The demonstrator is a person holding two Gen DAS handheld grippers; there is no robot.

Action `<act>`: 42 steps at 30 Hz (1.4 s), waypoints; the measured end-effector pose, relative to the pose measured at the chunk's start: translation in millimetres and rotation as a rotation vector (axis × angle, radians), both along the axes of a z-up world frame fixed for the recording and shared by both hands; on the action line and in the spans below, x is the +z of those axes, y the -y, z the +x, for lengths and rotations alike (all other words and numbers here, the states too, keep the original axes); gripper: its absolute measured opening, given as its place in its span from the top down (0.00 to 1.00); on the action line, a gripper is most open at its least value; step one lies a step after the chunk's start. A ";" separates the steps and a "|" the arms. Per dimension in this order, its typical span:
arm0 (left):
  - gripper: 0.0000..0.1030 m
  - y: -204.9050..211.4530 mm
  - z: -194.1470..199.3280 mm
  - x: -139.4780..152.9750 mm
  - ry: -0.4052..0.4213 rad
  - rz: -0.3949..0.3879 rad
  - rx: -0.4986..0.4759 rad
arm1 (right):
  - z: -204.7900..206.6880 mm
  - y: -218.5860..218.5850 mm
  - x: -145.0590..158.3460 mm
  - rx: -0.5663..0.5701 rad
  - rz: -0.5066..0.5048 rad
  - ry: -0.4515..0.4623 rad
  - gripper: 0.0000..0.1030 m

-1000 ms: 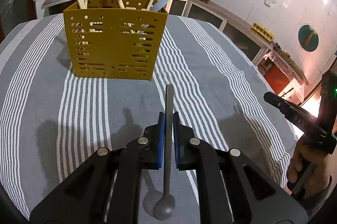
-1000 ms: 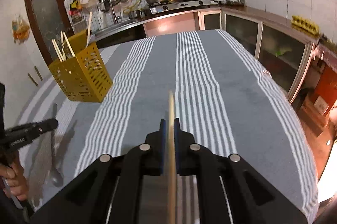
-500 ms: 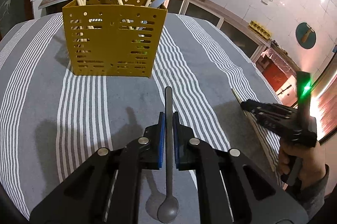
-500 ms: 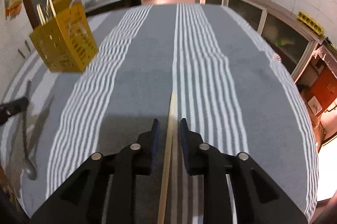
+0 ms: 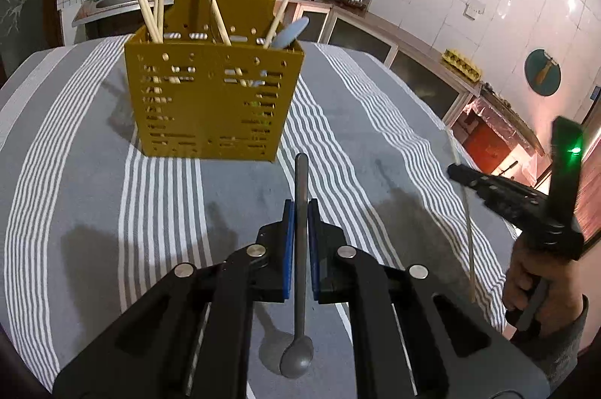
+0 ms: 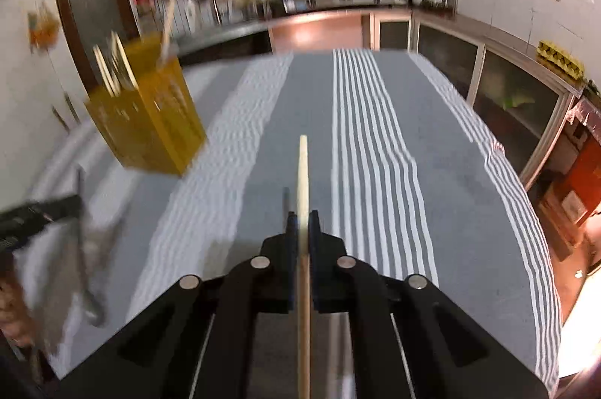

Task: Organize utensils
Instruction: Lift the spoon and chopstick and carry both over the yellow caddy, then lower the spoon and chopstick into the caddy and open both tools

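Right gripper (image 6: 301, 222): jaws pressed onto a wooden chopstick (image 6: 302, 173), which a half-second earlier lay between spread pads on the cloth; it is now pinched and carried clear of the striped tablecloth (image 6: 375, 143), tip pointing ahead. The right-wrist view is blurred at its left, consistent with the hand being in motion. Left gripper (image 5: 300, 215): pinched on the handle of a grey spoon (image 5: 298, 354), bowl hanging toward the camera above its shadow, unchanged from a second ago. Yellow utensil caddy (image 5: 210, 106): upright on the cloth, just beyond the spoon handle's tip in the left view, to the far left in the right view; already holds several chopsticks and a pale blue utensil (image 5: 291, 30). Judgement: the re-grip appears complete, so both items are in hand and ready for delivery to the caddy; neither is yet over its opening.
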State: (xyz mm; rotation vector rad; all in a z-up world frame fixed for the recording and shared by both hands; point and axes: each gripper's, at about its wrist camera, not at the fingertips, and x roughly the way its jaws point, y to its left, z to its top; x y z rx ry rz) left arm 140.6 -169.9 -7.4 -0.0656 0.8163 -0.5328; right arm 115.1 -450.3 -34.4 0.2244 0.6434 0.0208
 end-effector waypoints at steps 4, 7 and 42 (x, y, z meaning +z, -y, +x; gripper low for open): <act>0.95 -4.6 -0.8 8.2 0.017 -0.011 0.000 | -13.8 -5.5 19.8 0.011 0.034 0.094 0.94; 0.96 -9.0 -2.9 15.4 0.038 -0.018 0.000 | -21.5 -13.5 30.4 0.019 0.028 0.136 0.94; 0.99 -49.6 6.6 112.3 0.301 0.001 0.025 | -18.1 -67.9 129.9 0.091 -0.036 0.404 0.94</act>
